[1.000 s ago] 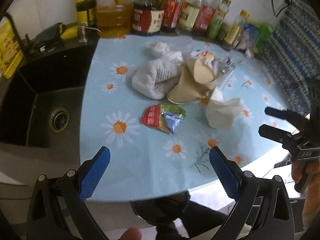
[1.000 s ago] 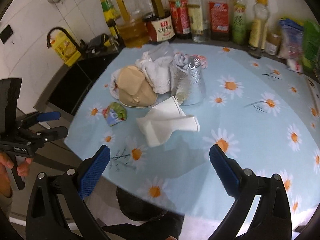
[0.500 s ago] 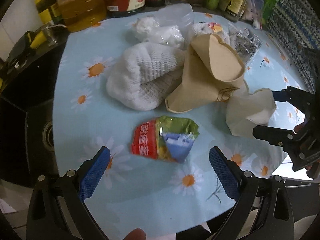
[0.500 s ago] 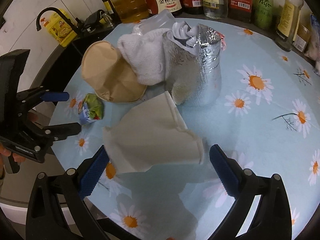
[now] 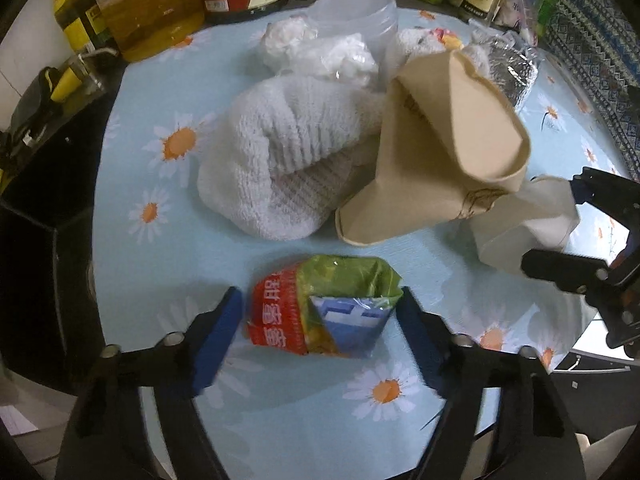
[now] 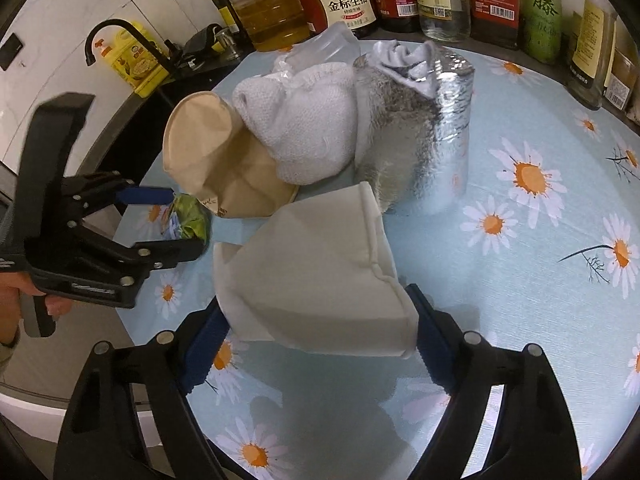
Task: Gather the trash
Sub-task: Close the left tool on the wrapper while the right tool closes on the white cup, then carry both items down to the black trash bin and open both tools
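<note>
- Two pairs of tongs have come down onto the trash pile since a second ago, each from a high approach to straddling its own piece on the bench (image 5: 168, 264) with the pale blue daisy-print cover.
- Left tongs (image 5: 320, 316): jaws have just been closing. The crumpled red-and-green plastic snack wrapper (image 5: 324, 308) lies flat on the bench between the blue pads; the right pad looks to be at the wrapper's edge, while a thin gap shows at the left — not yet clamped, in my judgement.
- Right tongs (image 6: 316, 324): jaws likewise just closing. The squashed white paper cup (image 6: 316, 276) sits between them, both pads at or against its flanks; whether they press yet, I cannot tell.
- Not engaged, behind: crushed brown paper cup (image 5: 436, 168), white knitted cloth (image 5: 288, 160), silver foil bag (image 6: 424, 136), clear plastic bag (image 5: 336, 32) with wadded tissue.
- Assessment — the approach is finished and both first picks are at the point of grasp; no piece is lifted, so collection has barely begun.
</note>
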### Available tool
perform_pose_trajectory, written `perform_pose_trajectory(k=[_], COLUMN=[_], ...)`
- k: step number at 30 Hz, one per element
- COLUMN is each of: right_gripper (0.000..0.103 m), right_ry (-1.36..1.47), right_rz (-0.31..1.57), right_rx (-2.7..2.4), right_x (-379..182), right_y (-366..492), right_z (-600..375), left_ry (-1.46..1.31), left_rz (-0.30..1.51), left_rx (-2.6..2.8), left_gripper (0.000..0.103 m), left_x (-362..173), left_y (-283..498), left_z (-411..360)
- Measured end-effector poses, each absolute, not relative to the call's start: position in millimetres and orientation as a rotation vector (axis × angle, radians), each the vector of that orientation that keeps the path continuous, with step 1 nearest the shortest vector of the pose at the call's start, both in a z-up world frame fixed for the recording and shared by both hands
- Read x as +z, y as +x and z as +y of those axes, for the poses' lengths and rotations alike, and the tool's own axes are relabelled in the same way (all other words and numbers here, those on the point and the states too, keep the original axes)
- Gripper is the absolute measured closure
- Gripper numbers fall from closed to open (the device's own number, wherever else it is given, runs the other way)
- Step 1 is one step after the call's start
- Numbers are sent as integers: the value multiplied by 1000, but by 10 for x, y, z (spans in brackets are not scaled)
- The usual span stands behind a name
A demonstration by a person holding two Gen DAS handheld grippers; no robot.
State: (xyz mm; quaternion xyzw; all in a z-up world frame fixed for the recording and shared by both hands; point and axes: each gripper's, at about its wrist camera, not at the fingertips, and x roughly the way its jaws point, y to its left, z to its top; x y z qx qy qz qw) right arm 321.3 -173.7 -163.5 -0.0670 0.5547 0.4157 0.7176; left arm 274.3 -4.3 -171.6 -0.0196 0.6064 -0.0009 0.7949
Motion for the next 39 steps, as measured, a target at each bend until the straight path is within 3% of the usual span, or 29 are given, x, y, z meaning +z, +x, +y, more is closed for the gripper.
perform_pose_trajectory(k=[19,39], right_gripper=[20,20], right_ry=[-131,-170], right_rz=[1183,1192], right_rx=[919,971], right_x=[-1387,-1181], right_y=[2975,1951], right_z=[-1804,-1798], left_ry=[-93,-221], left_rz=[1231,1181], left_rx=[3,-32], left_gripper=[40,40], left_x=[-1429,-1341], left_y=[2378,1225], left_z=[-13,-119])
